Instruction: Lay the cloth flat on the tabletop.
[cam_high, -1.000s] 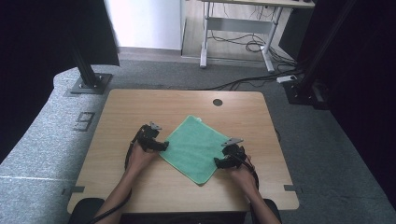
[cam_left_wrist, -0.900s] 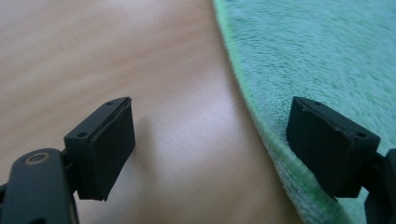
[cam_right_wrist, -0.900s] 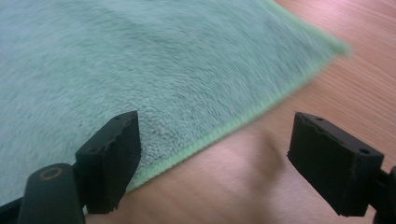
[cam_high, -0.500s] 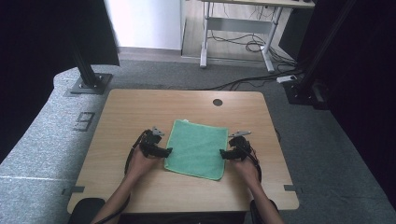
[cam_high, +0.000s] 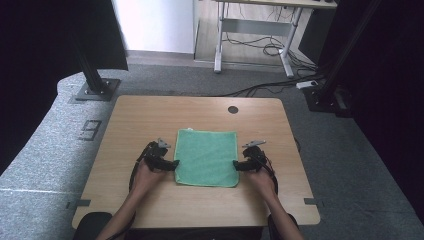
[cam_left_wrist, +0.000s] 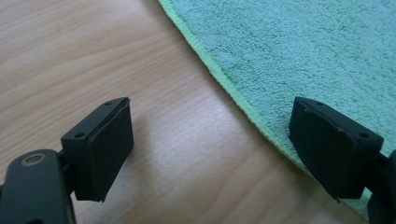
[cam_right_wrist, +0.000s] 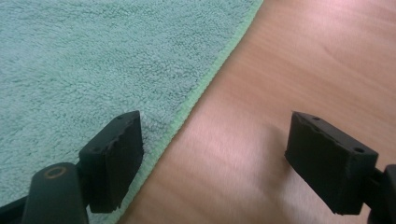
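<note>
On the left of the wooden table (cam_high: 150, 115), the left hand (cam_high: 145, 175) holds the left gripper (cam_high: 170, 164) at the left edge of the green towel (cam_high: 206, 157), toward the towel's near-left corner. In the left gripper view its two black jaws stand wide apart and released: one is over bare wood, the other over the towel (cam_left_wrist: 303, 51), with the stitched hem running between them. Nothing is pinched between them.

The towel lies spread flat in the middle of the table, a little toward the near side, its edges roughly square to the table's edges. A round cable hole (cam_high: 233, 109) sits in the tabletop beyond the towel's far-right corner, apart from it.

On the right, the right hand (cam_high: 262, 181) holds the right gripper (cam_high: 238, 165) at the towel's right edge, toward the near-right corner. In the right gripper view its jaws are likewise parted and released: one is over the towel (cam_right_wrist: 93, 60) just inside the hem, the other over bare wood, and the hem passes between them ungrasped.

Both forearms come in from the near edge of the table. Grey carpet (cam_high: 45, 150) surrounds the table, and a desk frame with loose cables (cam_high: 260, 45) stands on the far side.
</note>
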